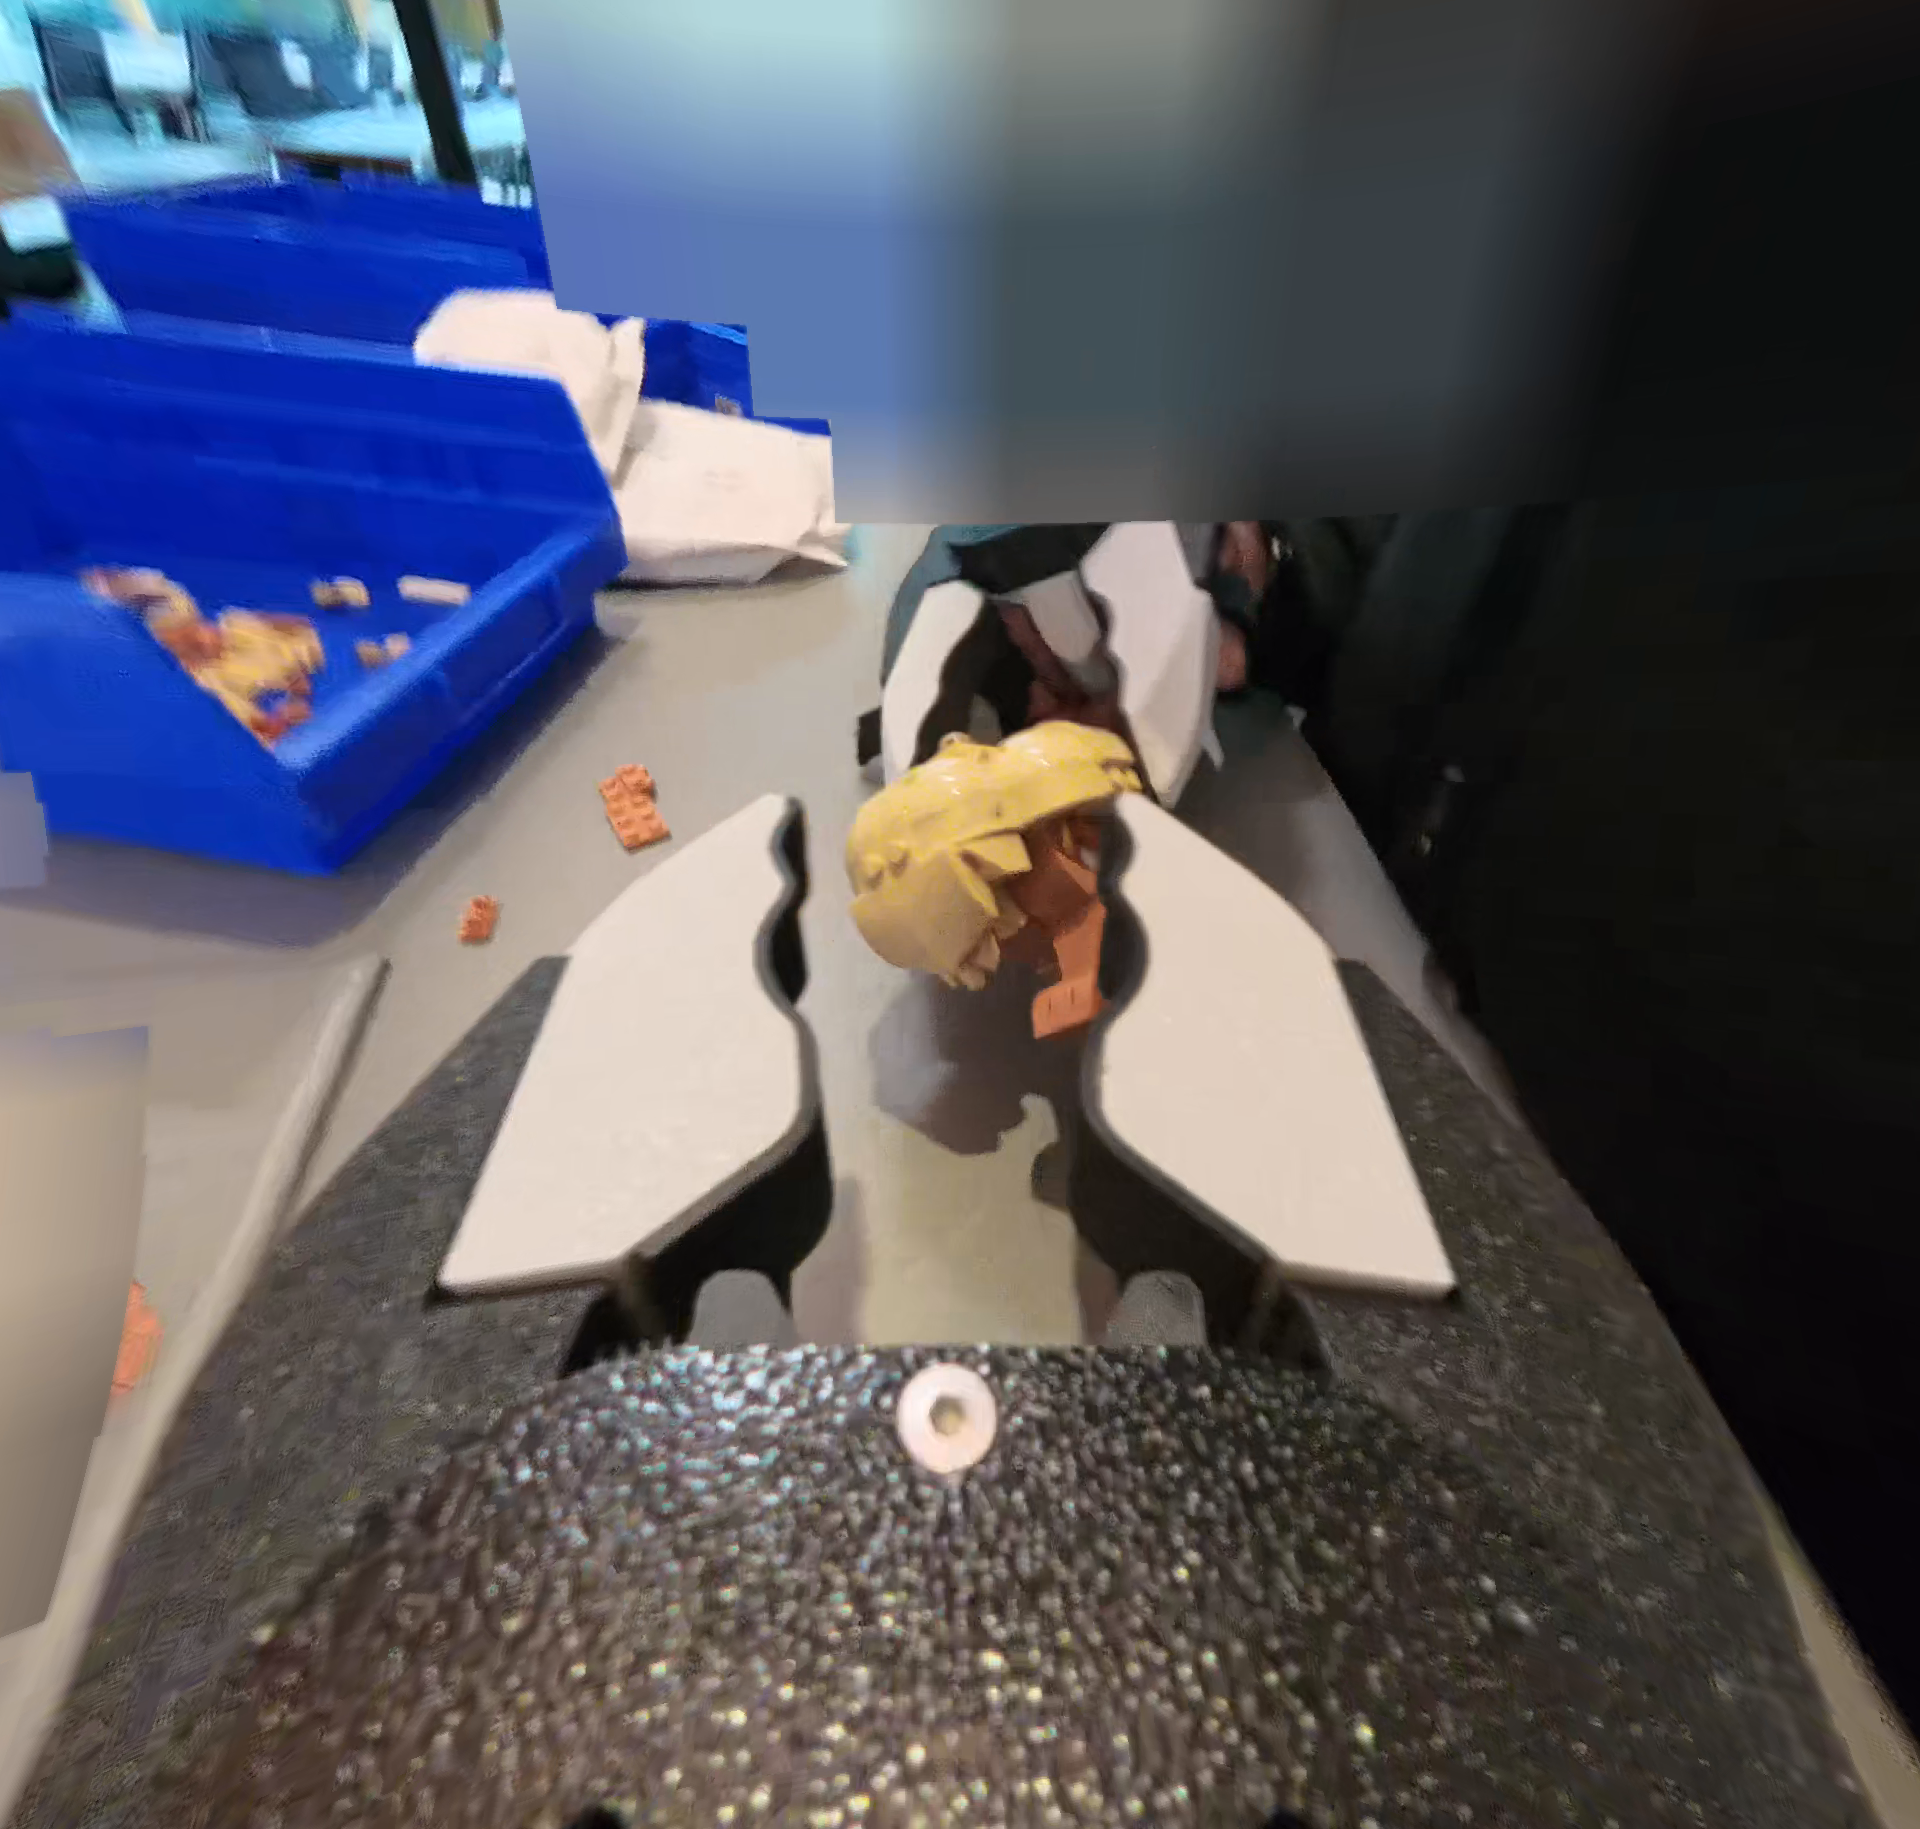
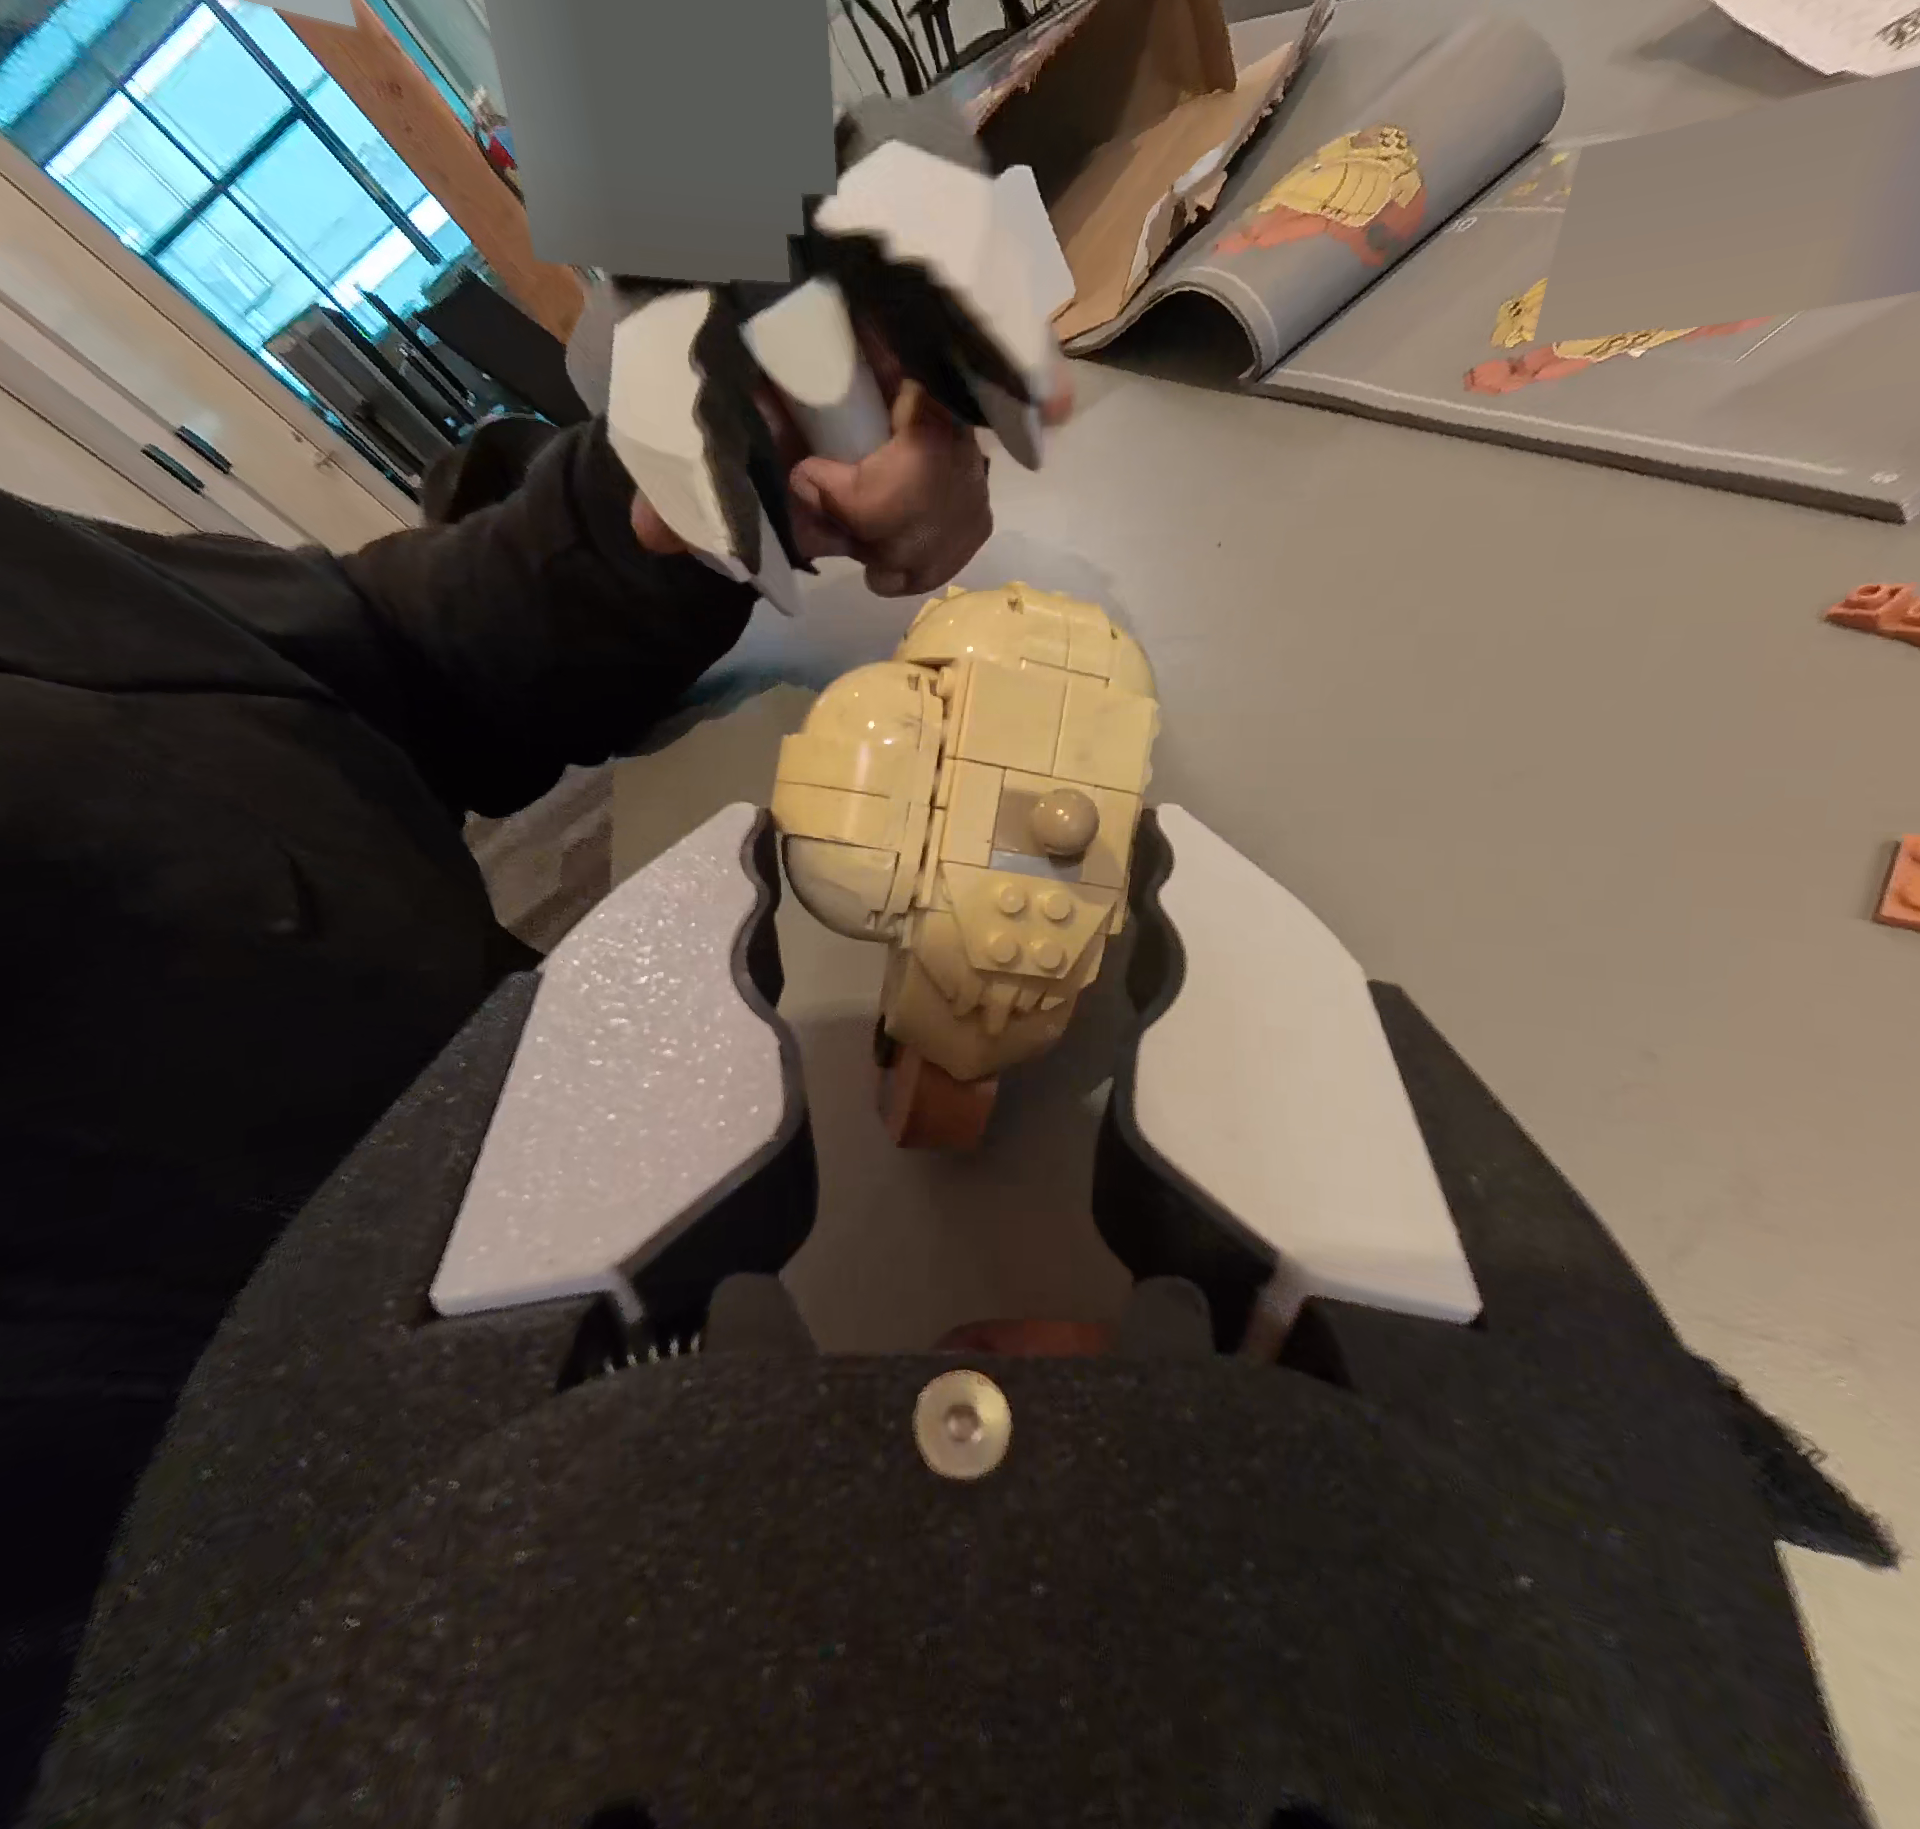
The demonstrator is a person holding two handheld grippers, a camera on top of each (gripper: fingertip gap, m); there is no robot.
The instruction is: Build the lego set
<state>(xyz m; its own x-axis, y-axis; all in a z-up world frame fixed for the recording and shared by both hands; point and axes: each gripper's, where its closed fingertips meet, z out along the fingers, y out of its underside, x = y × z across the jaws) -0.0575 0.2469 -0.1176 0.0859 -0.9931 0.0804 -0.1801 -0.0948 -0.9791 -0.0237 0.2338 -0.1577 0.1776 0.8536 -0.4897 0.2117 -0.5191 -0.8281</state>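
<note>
A tan lego model (image 2: 966,823) with rounded tan blocks and a reddish-brown foot (image 2: 935,1104) sits between my right gripper's (image 2: 956,823) fingers, which close on its sides. In the left wrist view the model (image 1: 935,865) hangs tilted above the grey table (image 1: 727,699), with orange parts (image 1: 1070,969) dangling under it and its shadow below. My right gripper (image 1: 1039,699) grips it from the far side. My left gripper (image 1: 956,823) is open, its tips on either side of the model. From the right wrist view the left gripper (image 2: 894,491) is just above and behind the model.
A blue bin (image 1: 312,792) with loose tan and orange pieces stands at the left, with more blue bins and white paper bags (image 1: 717,501) behind. Small orange plates (image 1: 634,808) lie on the table. An open instruction booklet (image 2: 1455,325), torn cardboard (image 2: 1143,117) and orange pieces (image 2: 1881,616) lie to the right. The gap from one gripper's tips to the other's is roughly 6 cm.
</note>
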